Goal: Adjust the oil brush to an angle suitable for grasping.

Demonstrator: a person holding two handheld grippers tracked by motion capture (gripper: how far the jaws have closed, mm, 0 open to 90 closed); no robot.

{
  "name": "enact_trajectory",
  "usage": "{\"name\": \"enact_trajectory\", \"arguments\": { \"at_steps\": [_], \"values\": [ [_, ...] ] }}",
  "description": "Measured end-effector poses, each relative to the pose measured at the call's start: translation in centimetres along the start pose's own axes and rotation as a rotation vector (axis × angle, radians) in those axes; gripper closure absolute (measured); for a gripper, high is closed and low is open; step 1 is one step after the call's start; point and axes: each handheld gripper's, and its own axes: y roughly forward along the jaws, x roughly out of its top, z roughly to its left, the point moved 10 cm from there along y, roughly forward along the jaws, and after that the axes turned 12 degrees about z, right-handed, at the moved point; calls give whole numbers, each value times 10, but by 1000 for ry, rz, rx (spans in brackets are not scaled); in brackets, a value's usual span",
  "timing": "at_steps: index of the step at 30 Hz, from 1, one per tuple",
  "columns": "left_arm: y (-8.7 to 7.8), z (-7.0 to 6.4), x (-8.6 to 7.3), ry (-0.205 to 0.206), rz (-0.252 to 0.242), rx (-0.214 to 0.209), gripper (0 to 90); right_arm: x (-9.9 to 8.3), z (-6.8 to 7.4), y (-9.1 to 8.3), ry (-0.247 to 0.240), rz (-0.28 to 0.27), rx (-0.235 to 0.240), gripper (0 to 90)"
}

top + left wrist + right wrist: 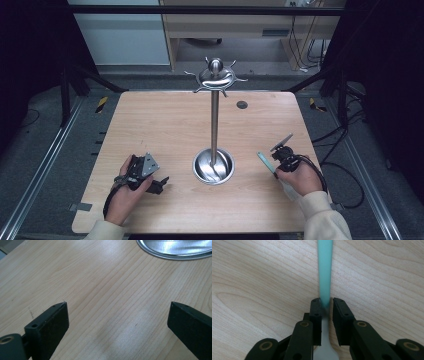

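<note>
Two grippers over pale wood table: left gripper jaws spread, right gripper pinching teal strip.

Light wooden table with steel stand, teal utensil.

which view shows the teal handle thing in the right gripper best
The right gripper view: the flat teal plastic handle runs up from between the right gripper jaws, closed around it. The high view shows a small teal strip.
</note>
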Motion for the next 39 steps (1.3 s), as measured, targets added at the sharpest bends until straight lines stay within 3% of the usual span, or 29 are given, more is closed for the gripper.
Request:
{"name": "enact_trajectory", "arguments": {
  "at_steps": [39],
  "values": [
    [1,-1,0,7,4,-2,33,2,1,2,-16,3,6,824]
  ]
}}
